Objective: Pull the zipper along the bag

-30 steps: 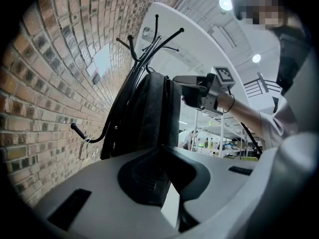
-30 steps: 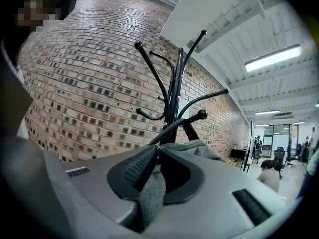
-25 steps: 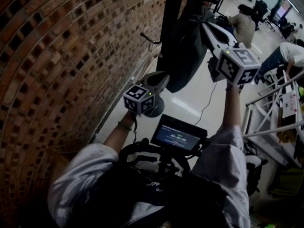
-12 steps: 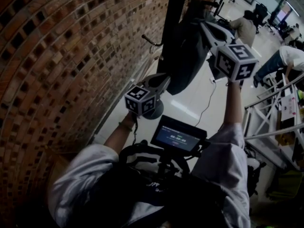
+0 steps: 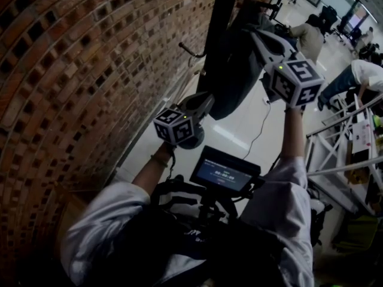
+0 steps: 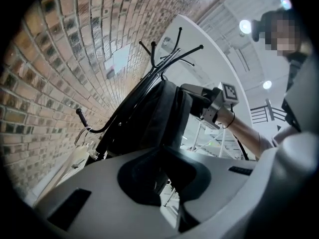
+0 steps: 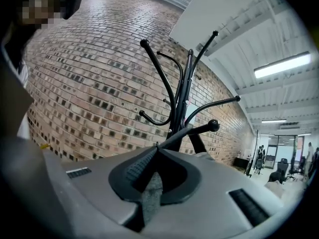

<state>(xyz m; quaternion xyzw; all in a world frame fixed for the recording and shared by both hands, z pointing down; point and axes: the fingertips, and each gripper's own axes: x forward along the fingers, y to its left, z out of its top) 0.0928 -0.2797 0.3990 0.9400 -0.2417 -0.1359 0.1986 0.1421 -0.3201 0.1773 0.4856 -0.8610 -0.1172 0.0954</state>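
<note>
Having newly closed, right tongs point(image 7: 158, 148) pinch grey strip point(image 7: 151, 193); left tongs point(image 6: 166, 151) grip bag point(image 6: 154, 113).

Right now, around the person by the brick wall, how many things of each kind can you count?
grippers: 2 (left gripper, right gripper)
bag: 1
grey tab in the right gripper's jaws: 1
coat stand: 1
screen: 1
total: 6
</note>
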